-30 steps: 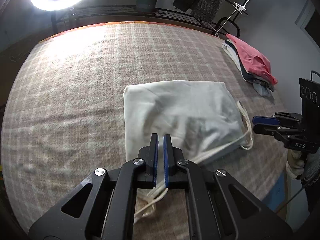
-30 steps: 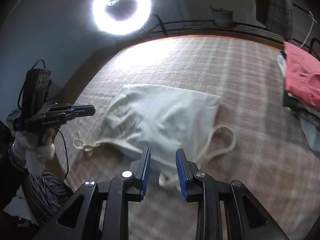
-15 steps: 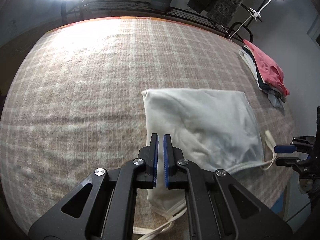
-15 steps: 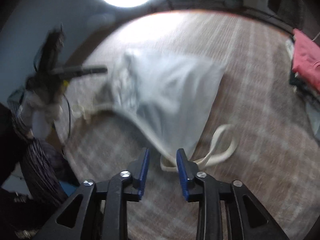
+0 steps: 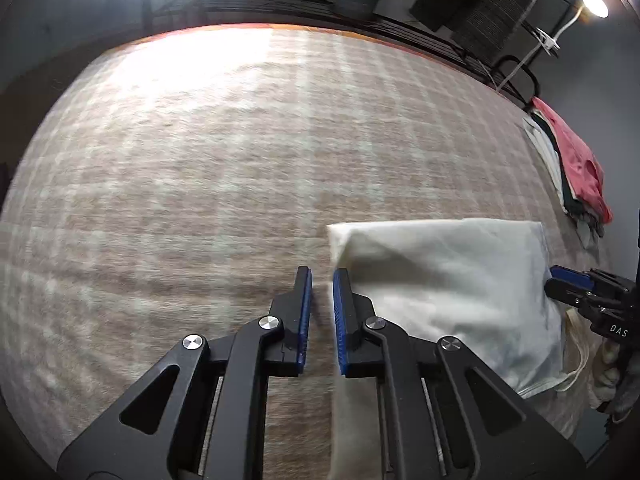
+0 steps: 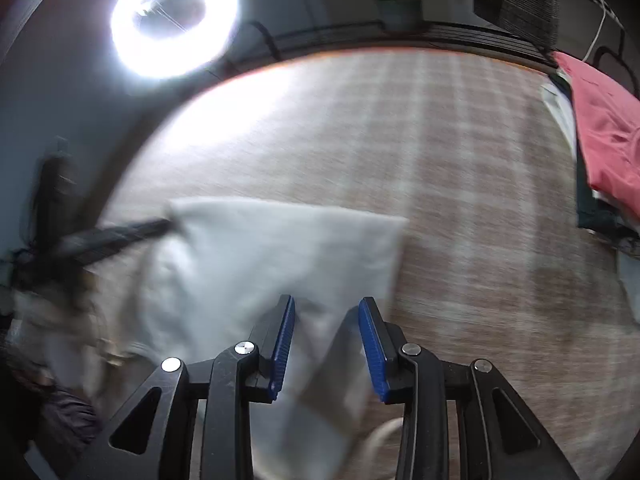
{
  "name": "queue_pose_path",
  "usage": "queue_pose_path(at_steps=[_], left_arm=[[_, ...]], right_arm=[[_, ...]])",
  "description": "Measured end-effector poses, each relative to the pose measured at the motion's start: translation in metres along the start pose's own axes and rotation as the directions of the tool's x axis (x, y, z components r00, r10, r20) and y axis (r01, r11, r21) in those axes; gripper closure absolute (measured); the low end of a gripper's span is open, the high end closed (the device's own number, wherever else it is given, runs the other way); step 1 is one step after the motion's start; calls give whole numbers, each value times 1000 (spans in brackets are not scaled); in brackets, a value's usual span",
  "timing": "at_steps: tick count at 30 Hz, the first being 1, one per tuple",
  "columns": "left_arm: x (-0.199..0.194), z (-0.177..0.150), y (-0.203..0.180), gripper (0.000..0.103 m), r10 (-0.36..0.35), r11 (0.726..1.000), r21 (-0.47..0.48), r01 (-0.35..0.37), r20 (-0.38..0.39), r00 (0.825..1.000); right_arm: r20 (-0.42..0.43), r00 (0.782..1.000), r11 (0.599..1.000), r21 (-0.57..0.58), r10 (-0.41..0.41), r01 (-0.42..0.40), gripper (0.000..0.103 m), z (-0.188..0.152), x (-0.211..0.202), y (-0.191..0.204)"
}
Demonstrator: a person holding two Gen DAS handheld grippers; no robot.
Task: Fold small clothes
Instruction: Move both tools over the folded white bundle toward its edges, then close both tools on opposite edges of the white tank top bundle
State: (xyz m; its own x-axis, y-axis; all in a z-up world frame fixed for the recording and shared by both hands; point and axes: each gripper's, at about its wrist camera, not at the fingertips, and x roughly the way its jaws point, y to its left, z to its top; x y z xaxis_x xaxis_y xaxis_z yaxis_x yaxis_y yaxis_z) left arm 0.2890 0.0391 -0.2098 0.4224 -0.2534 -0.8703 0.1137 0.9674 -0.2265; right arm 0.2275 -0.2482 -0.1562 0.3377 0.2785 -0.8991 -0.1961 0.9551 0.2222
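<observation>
A small cream-white garment (image 5: 448, 284) with thin straps lies on the checked beige blanket (image 5: 200, 184). My left gripper (image 5: 320, 300) is slightly open and empty, its fingers at the garment's left edge, near its far left corner. In the right wrist view the garment (image 6: 272, 256) is blurred by motion. My right gripper (image 6: 326, 332) is open, its fingers over the garment's near right edge, with nothing held. It also shows in the left wrist view (image 5: 560, 280) at the garment's right edge.
A pile of folded clothes with a red piece on top (image 5: 576, 164) lies at the blanket's right edge; it also shows in the right wrist view (image 6: 604, 136). A ring light (image 6: 172, 20) and a black rack (image 5: 280, 4) stand behind.
Both grippers have moved in to the garment's opposite side edges. My left gripper has opened slightly. The right view is blurred from fast motion.
</observation>
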Motion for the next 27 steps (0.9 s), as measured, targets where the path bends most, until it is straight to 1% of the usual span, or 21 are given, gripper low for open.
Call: queue_pose_path(at_steps=[1,2,4,5,6,7,8,9,10,11,12,13,15,17,19,21,22,23,25,26,27], left_arm=[[-5,1,4,94,5,1000,-6,-5,14,1000],[-11,1,8,94,-5,1000,-21,6,22,1000],[-19,-1,14,91,-49,997,-53,50,21,999],[-24,-3,15,79,-71,995,-70,72,18,997],[-28,-7,16,66,-98,991,-90,100,20,995],[-34,-13,17,64,-121,987,-105,123,24,992],[-39,-19,16,64,-138,982,-123,140,28,990],[-43,-23,12,64,-149,981,-120,152,36,988],[-48,-26,4,64,-151,983,-97,155,43,988],[-52,-30,-7,64,-142,988,-60,145,51,989],[-54,-32,-18,64,-133,991,-20,135,59,989],[-55,-36,-30,64,-133,991,20,132,64,989],[-51,-44,-48,64,-135,988,88,130,49,990],[-40,-54,-57,64,-98,988,125,94,25,995],[-25,-63,-54,64,-51,989,139,50,-3,999],[-23,-69,-53,64,-35,985,172,30,30,999],[-25,-70,-51,64,-19,983,182,14,28,999],[-27,-72,-47,64,-20,984,179,15,25,999],[-32,-76,-37,64,-32,988,154,30,16,999],[-36,-76,-31,64,-46,990,133,45,10,999],[-39,-74,-26,64,-44,993,111,43,8,999]], right_arm=[[5,1000,1000,15,1,-1,67,-1,-3,-6],[13,1000,999,38,13,-13,67,-3,-7,-10],[31,998,995,85,52,-55,66,-8,-18,-22],[37,996,991,104,76,-79,59,-12,-22,-27],[44,993,985,130,111,-116,48,-17,-26,-33],[47,989,979,148,137,-143,44,-21,-28,-37],[53,987,972,168,154,-161,44,-26,-30,-40],[67,985,968,183,159,-169,46,-30,-33,-43],[87,984,969,180,157,-170,49,-32,-36,-41],[99,983,971,168,152,-168,56,-33,-37,-39],[112,983,976,147,148,-164,68,-33,-39,-32],[126,980,978,119,157,-172,71,-33,-42,-24],[143,971,977,59,193,-203,73,-31,-43,-3],[128,974,982,-9,189,-189,75,-31,-38,14],[98,984,986,-91,149,-140,75,-36,-26,33],[64,994,986,-144,90,-81,76,-43,-13,40],[55,997,985,-164,56,-46,78,-48,-8,40],[71,996,983,-177,52,-39,79,-51,-11,39],[56,997,986,-162,56,-47,79,-54,-16,34],[45,997,986,-158,58,-50,78,-55,-21,31],[38,998,987,-158,47,-40,75,-57,-27,27]])
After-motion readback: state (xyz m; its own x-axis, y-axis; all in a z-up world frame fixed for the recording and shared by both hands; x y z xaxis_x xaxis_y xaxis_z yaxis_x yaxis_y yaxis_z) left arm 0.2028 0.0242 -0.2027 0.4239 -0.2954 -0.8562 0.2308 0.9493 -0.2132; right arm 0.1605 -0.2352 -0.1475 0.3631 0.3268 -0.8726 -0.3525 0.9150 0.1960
